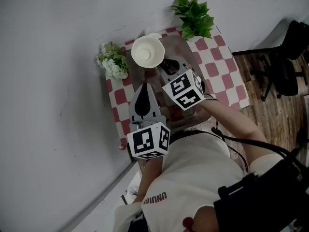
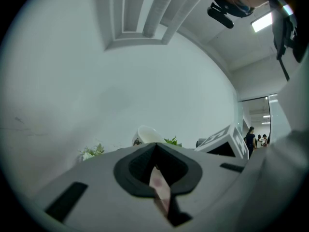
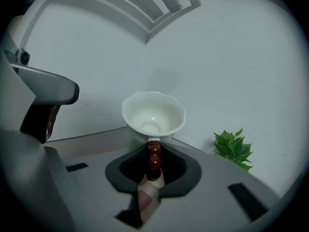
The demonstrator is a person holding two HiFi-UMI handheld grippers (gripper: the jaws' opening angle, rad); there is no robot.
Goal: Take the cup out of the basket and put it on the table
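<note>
Right gripper (image 1: pixel 165 66) angled slightly downward, jaws around cup (image 1: pixel 147 52) handle.

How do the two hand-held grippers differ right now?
The right gripper has its jaws clamped on the brown handle of a white cup; the left gripper has its jaws shut on nothing. The right gripper reaches farther out over the checked cloth; the left gripper sits nearer the person. Both carry a cube with black-and-white markers.
</note>
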